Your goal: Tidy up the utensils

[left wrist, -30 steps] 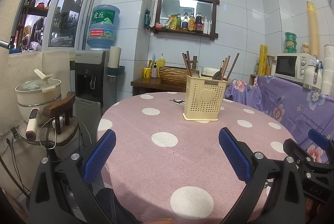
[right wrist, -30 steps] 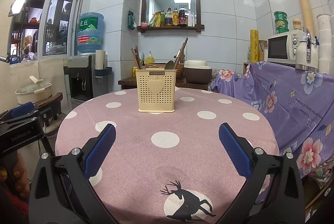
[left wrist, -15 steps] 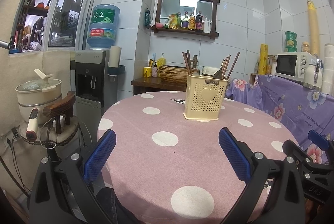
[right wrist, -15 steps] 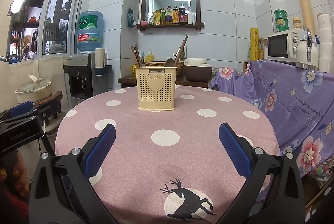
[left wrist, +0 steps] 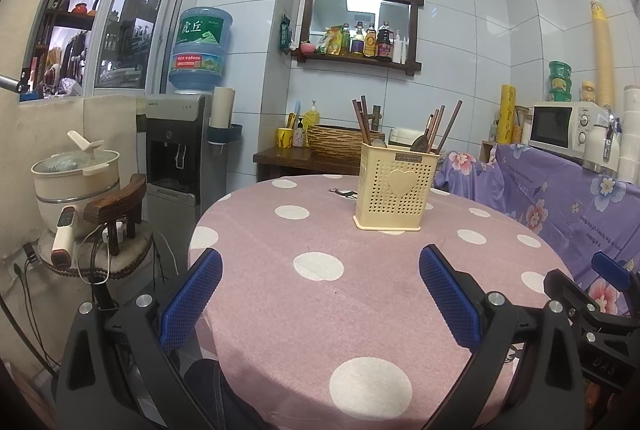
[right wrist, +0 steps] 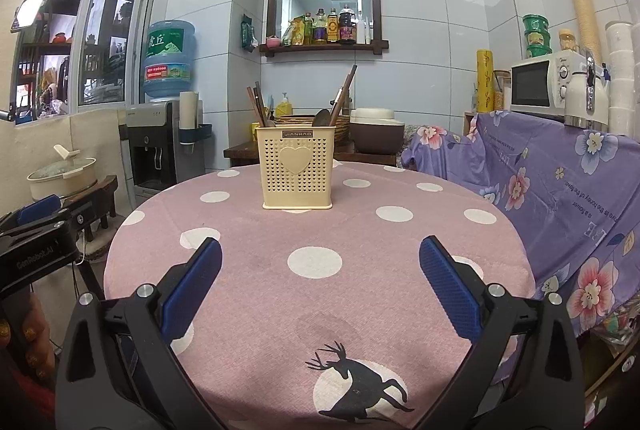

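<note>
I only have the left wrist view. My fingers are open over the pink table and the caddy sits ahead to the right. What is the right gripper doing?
Observer: The right gripper is open and empty, with the utensil caddy straight ahead between its fingers.
Operator: Anything on the cloth near me that I can't see?
Observer: Yes, a black deer print on a white spot, close below the right gripper.
Operator: What's behind the caddy on its right? It's blocked for me.
Observer: A brown pot with a cream lid on the wooden side table.
Operator: Loose utensils on the table?
Observer: None visible from the right wrist; chopsticks and a spoon stand in the caddy.
</note>
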`<state>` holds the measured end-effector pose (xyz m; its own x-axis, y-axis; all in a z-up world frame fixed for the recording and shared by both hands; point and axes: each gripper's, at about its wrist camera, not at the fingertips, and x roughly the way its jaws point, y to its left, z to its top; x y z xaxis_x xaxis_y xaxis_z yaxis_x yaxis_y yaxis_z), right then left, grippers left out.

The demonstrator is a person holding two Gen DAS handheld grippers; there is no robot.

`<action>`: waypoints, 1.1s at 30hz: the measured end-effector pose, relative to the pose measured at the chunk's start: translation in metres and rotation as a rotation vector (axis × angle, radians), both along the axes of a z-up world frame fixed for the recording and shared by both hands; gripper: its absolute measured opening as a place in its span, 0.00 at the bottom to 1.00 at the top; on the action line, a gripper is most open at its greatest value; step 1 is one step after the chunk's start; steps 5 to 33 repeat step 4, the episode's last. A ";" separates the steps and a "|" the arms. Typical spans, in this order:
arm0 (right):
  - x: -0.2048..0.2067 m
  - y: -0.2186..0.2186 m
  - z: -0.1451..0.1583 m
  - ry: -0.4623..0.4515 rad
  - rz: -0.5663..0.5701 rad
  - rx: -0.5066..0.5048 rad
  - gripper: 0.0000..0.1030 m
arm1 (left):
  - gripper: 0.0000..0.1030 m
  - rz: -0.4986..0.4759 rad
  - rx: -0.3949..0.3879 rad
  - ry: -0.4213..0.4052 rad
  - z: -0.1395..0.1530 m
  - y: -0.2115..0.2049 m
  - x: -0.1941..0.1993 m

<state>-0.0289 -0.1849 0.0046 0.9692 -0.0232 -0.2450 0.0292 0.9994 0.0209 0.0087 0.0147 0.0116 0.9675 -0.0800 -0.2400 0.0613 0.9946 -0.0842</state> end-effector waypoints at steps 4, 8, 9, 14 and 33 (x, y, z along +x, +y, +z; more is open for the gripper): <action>0.000 0.000 0.001 0.001 0.000 0.001 0.95 | 0.95 0.001 0.001 -0.001 0.000 0.000 0.000; 0.000 0.000 0.001 0.001 0.000 0.001 0.95 | 0.95 0.001 0.001 -0.001 0.000 0.000 0.000; 0.000 0.000 0.001 0.001 0.000 0.001 0.95 | 0.95 0.001 0.001 -0.001 0.000 0.000 0.000; 0.000 0.000 0.001 0.001 0.000 0.001 0.95 | 0.95 0.001 0.001 -0.001 0.000 0.000 0.000; 0.000 0.000 0.001 0.001 0.000 0.001 0.95 | 0.95 0.001 0.001 -0.001 0.000 0.000 0.000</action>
